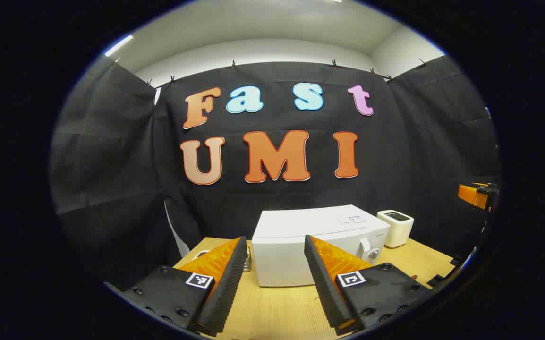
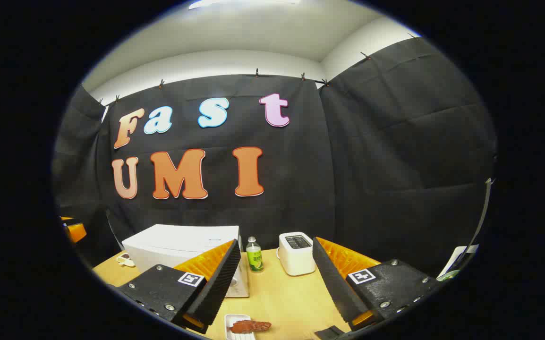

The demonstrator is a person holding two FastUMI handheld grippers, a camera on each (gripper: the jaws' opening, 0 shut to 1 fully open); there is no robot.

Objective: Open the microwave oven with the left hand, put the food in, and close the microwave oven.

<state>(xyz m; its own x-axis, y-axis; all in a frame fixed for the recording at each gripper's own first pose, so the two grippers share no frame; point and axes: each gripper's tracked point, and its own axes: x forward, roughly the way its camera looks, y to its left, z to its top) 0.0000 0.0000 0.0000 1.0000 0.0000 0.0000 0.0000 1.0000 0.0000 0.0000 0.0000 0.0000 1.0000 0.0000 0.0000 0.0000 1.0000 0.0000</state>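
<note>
- White microwave oven (image 1: 317,245), door shut, sat on the wooden table (image 1: 277,307) at 12 o'clock from the left gripper (image 1: 275,278); in the right gripper view it stood at 11 o'clock.
- Left gripper: jaws spread wide, nothing between them, held clear above the table short of the oven.
- Right gripper (image 2: 275,283): jaws likewise wide, holding nothing.
- Reddish-brown food (image 2: 250,326) lay on a small white tray (image 2: 234,330) at 6 o'clock in the right gripper view, on the table near the lower edge.
- White toaster (image 2: 297,253) stood at 12 o'clock from the right gripper, to the oven's right.
- Green-labelled bottle (image 2: 254,255) stood upright between oven and toaster.
</note>
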